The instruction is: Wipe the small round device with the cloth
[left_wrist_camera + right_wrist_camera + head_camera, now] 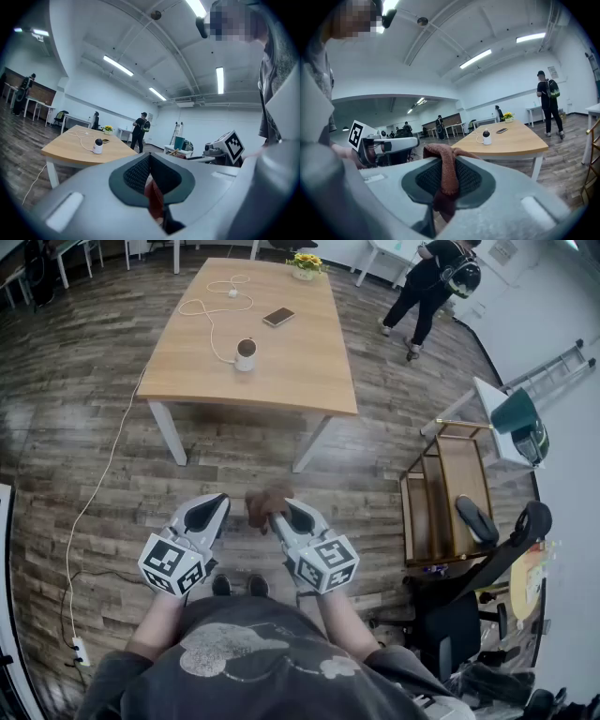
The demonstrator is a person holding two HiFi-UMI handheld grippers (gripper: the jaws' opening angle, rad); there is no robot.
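clamping the brown cloth [265, 506], r gripper [281, 512] sits beside l gripper [220, 504], whose jaws are pressed together, over wood-plank floor [84, 409]. small round device [246, 354] stands well ahead on a pale wood table [300, 362]; a person [427, 287] beyond it.

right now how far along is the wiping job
Done: the cloth is picked up, pinched in the right tongs. In hand: it is only being held, over the floor, well short of the table. Left: reach the small white device on the table and wipe it; nothing touches it yet.
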